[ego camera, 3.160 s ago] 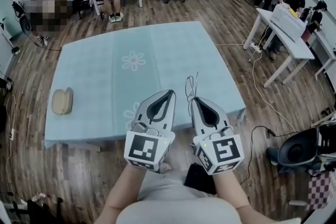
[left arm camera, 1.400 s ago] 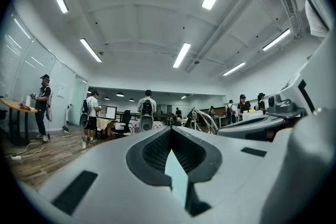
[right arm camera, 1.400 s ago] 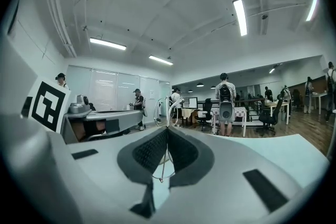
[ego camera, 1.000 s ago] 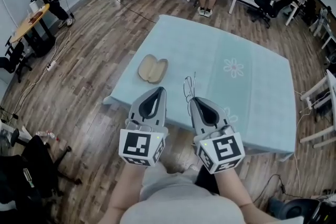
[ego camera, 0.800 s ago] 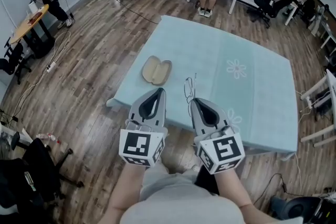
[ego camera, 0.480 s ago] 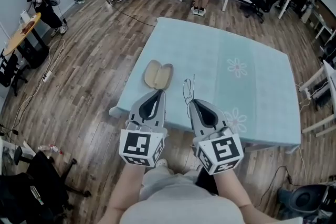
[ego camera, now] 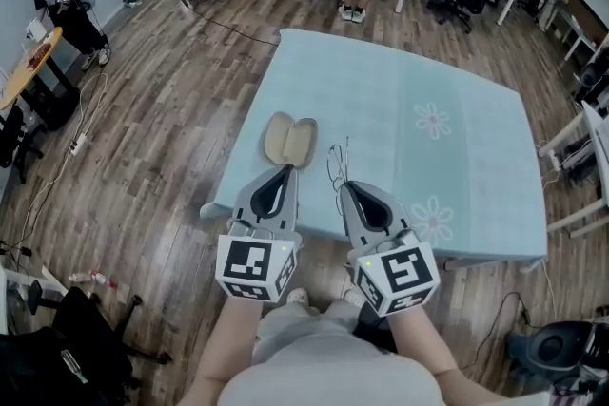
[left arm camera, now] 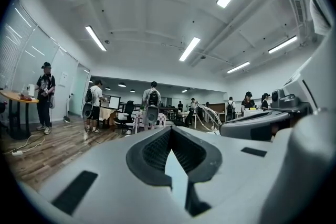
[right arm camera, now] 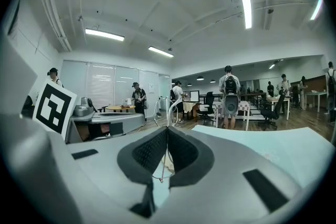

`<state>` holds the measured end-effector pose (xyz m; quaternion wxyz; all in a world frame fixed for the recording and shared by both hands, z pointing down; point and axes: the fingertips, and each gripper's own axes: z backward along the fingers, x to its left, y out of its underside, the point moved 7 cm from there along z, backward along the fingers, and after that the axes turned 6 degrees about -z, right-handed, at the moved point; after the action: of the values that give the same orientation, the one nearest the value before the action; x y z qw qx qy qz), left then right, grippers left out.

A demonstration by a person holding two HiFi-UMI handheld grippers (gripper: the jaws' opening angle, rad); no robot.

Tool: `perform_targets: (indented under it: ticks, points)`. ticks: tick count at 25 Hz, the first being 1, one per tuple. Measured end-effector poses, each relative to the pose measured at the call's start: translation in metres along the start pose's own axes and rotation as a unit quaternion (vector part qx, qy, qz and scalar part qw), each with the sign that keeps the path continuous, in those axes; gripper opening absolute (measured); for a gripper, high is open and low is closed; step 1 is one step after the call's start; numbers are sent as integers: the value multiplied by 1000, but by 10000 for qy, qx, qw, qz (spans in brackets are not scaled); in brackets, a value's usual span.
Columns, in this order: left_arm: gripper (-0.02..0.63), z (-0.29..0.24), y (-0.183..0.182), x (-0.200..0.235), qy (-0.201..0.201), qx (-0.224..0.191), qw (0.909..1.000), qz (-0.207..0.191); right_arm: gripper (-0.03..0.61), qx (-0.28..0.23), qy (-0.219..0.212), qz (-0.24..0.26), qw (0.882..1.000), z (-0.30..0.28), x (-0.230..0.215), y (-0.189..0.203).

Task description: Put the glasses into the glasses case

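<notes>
right gripper [ego camera: 343,188] pinches glasses [ego camera: 335,168] by the wire frame | we judge them light, springy, fragile | left gripper [ego camera: 287,169] closed, empty | open glasses case [ego camera: 290,140] ahead of it

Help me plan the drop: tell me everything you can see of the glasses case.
The case lies open and flat on the pale blue tablecloth, by its near left corner in the head view. Two tan oval halves, joined side by side, face hollow side up and look empty. The finish looks matte. Only the tablecloth touches it.
</notes>
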<state>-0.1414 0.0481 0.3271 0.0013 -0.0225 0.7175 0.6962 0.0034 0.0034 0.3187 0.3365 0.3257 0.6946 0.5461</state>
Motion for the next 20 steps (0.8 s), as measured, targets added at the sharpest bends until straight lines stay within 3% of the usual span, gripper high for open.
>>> perform_targets:
  ticks: [12,20]
  points:
    - [6,-15,10,9,49,186,9998,28,11,165,-25,-79,9998,-15,-6,7]
    - [6,-49,14,11,-199,271,9994,108,11,272,-263,-38,9993,-38,-37,3]
